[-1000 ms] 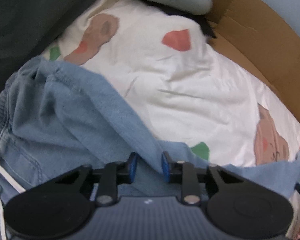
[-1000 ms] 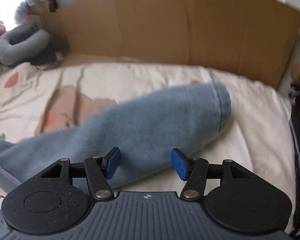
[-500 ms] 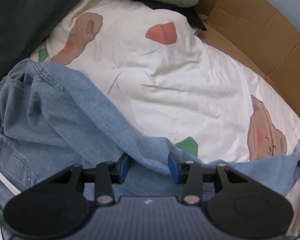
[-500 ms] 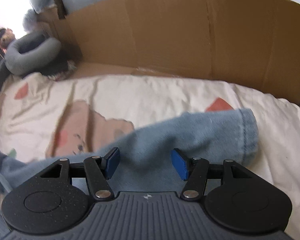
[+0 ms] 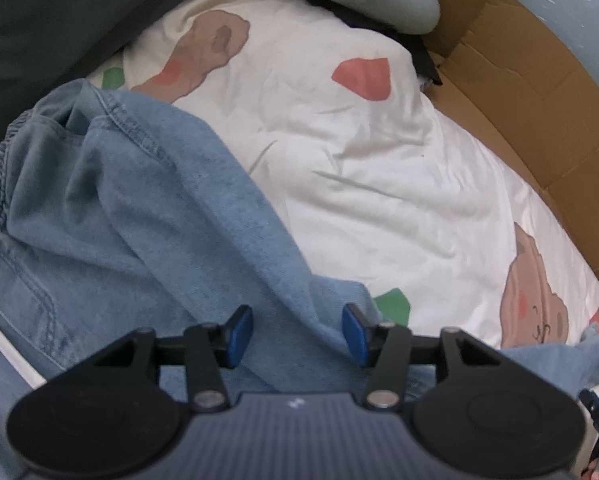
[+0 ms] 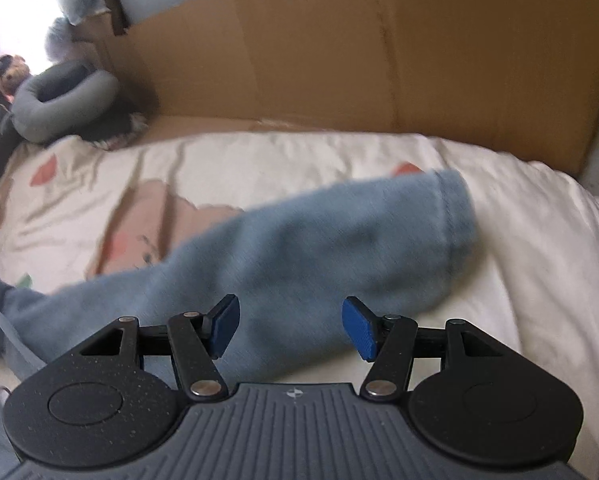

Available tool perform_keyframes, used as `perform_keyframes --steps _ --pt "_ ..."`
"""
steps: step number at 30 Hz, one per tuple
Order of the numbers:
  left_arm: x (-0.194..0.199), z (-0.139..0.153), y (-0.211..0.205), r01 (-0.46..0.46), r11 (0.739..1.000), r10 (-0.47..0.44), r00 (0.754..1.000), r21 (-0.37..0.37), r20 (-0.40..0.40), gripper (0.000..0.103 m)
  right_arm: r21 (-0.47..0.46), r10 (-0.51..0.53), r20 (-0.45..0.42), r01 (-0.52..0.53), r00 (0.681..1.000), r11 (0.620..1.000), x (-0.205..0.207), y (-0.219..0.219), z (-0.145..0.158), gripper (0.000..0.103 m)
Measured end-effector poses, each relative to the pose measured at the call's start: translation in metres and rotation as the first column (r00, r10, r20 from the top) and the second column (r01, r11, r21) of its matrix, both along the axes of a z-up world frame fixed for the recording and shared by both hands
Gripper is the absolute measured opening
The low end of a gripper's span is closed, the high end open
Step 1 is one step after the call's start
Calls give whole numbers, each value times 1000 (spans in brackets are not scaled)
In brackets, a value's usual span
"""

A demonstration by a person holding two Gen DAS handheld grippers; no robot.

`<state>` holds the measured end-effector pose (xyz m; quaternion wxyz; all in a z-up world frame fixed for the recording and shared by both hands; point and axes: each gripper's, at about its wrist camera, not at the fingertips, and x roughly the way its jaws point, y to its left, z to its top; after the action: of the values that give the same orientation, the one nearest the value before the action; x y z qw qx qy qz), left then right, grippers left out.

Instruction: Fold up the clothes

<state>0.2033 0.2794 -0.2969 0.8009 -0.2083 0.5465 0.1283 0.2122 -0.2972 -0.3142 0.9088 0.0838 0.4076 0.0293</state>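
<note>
The left gripper is nearest in the left wrist view. Its two blue fingers are wide apart and hold nothing. They sit just over a rumpled fold of the blue jeans. The jeans lie bunched up on the near left side of the bed sheet. The stretchy waist is at the far left edge.

The right gripper has its blue fingers spread wide too, and it grips nothing. One jeans leg lies flat just past those fingers. It runs from near left to far right, and its hem is at the far right end. This picture is blurry.

The sheet is white with bear pictures and red and green shapes. Farther back stands a brown cardboard wall. At the far left lies a gray cushion ring beside a small soft toy.
</note>
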Motion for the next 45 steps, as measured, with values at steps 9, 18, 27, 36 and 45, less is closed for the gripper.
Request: perform_keyframes --steps 9,18,27,36,45 --pt "-4 -6 5 -4 1000 4 1000 -6 8 54 -122 39 -59 -46 997 992 -15 7 -26 68" --pt "-3 -5 3 0 1000 0 1000 9 4 54 -127 24 17 -22 1000 992 7 20 -10 70" --pt "-2 -6 2 2 1000 -2 1000 21 3 54 -41 49 94 -45 994 998 36 40 17 70" --pt "0 -7 3 -8 1000 8 1000 23 0 54 -5 174 29 -174 984 985 75 69 3 70" --pt "-2 -7 4 -3 1000 3 1000 26 1 54 -12 213 -42 -214 976 977 73 76 -12 70"
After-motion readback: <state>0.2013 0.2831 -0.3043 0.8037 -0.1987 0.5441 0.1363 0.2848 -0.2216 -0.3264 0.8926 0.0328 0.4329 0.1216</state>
